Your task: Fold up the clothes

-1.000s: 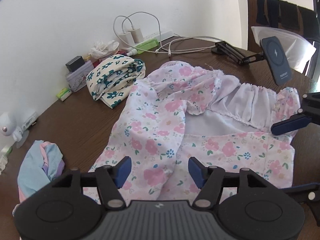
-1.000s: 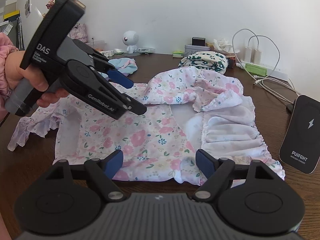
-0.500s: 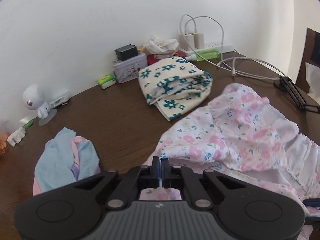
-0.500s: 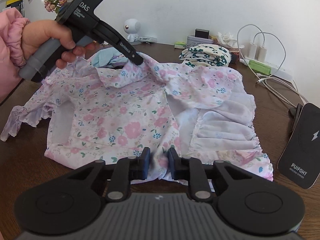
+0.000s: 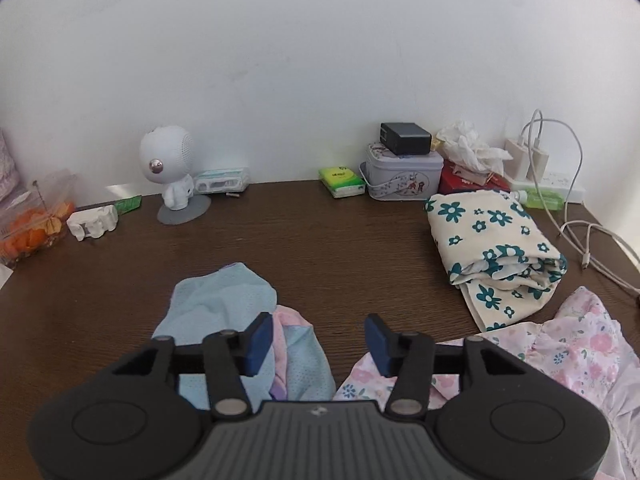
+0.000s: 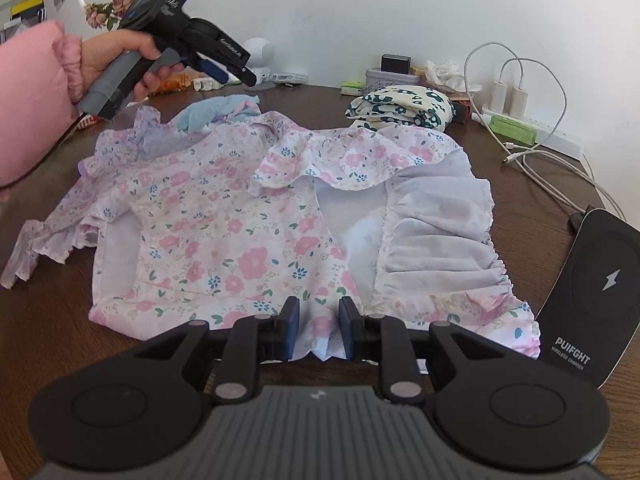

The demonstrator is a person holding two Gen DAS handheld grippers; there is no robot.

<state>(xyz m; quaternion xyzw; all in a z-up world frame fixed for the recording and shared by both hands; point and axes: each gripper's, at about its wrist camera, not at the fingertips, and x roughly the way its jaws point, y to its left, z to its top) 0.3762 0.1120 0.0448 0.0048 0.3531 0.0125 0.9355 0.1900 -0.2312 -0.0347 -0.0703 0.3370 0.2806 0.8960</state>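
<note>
Pink floral ruffled dress of thin cotton (image 6: 224, 236) lies spread on the dark brown wooden table (image 5: 320, 232), front up, pale lilac gathered lining turned out on its right side, one ruffled sleeve trailing off to the left.

Right gripper (image 6: 319, 330) sits low at the near hem of the dress. Its blue-padded jaws stand narrowly apart with a fold of the hem between them; they have just been opening a little, and the pads seem just beside the cloth rather than clamped, though that is hard to tell for sure.

Left gripper (image 5: 316, 338) hangs above the far left of the table, held by a hand (image 6: 116, 58) in a pink puffy sleeve (image 6: 36, 108). Its jaws are spread and have just been opening, nothing between them. Below it lies a crumpled light blue and pink mesh garment (image 5: 224, 312), touching the dress's upper edge.

Cream folded cloth with dark green flowers (image 5: 496, 256) rests behind the dress, near the wall. Black wireless charger stand (image 6: 592, 300) stands just beside the dress's right edge. White round-headed robot figurine (image 5: 170, 168) stands at the back.
</note>
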